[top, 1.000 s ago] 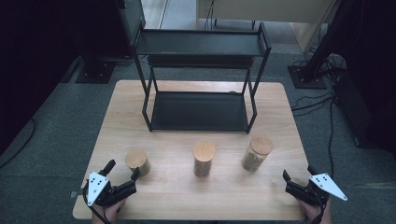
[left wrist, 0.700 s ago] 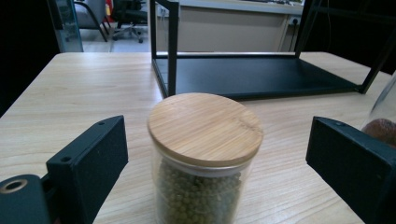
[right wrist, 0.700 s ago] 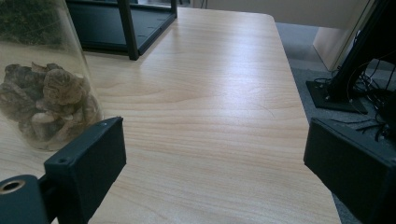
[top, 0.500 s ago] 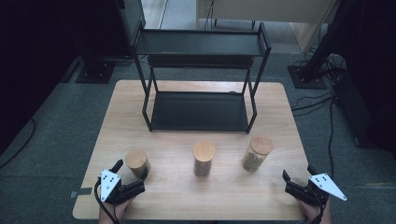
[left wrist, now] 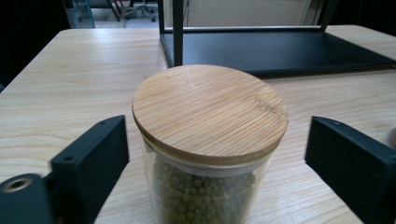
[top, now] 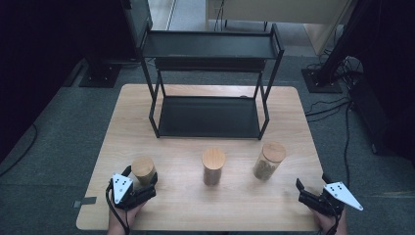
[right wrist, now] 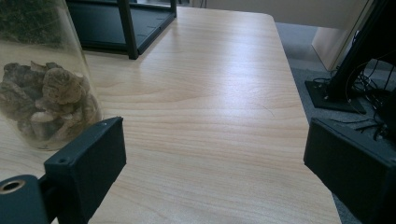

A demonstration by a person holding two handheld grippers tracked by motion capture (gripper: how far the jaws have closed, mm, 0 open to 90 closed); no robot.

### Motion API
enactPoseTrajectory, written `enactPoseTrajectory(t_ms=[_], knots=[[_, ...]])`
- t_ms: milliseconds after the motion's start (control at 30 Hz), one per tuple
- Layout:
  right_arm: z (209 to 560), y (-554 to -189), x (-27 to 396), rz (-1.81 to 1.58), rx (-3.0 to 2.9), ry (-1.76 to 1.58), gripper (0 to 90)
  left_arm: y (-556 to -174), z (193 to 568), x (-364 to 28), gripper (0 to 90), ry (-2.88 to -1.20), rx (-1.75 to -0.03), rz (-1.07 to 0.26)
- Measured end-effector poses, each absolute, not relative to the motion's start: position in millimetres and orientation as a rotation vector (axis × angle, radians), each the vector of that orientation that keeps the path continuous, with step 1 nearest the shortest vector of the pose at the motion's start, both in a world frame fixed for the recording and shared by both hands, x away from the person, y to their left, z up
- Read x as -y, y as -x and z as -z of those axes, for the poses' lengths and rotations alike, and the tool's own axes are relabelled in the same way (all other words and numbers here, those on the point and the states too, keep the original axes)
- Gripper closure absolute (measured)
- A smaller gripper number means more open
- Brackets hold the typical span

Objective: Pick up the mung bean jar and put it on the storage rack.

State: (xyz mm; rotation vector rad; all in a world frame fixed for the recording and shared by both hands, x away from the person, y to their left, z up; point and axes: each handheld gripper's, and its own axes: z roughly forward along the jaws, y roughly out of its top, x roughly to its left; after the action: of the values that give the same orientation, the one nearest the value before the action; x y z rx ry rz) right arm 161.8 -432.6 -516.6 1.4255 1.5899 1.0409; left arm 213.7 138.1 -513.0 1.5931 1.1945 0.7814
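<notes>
Jars stand in a row across the near half of the pale wooden table (top: 195,215), in front of a black two-tier metal rack (top: 210,73). At near left, the left gripper (top: 144,183) brackets a short glass jar of green peas with a round bamboo lid (top: 143,169). From the high view contact cannot be judged, but the left gripper view shows the jar (left wrist: 210,140) centred between the black jaws with bare table on both sides; the jaws have just been closing, yet neither pad touches the glass. The right gripper (top: 304,190) rests at near right, jaws spread around nothing. Its own view reveals the contents of the tall glass jar of brown dried chunks (right wrist: 44,93), which sits just left of the jaws, outside them. A middle bamboo-lidded jar (top: 213,166) stands between the two.
</notes>
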Motion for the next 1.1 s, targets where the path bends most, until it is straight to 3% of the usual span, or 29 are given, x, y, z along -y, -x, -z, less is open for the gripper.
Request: enactPoseTrajectory(t_ms=[400, 467, 1100], knots=[[517, -162, 433, -1.042, -1.587, -1.429, 5.8, -221, 514, -134, 16.4, -1.615, -1.247, -0.808], [517, -162, 433, -1.041, -1.587, -1.43, 5.8, -222, 515, -134, 23.3, -1.614, -1.248, -0.808], [517, -162, 433, -1.043, -1.587, -1.431, 5.8, -233, 512, -131, 25.4, -1.631, -1.26, -0.793]])
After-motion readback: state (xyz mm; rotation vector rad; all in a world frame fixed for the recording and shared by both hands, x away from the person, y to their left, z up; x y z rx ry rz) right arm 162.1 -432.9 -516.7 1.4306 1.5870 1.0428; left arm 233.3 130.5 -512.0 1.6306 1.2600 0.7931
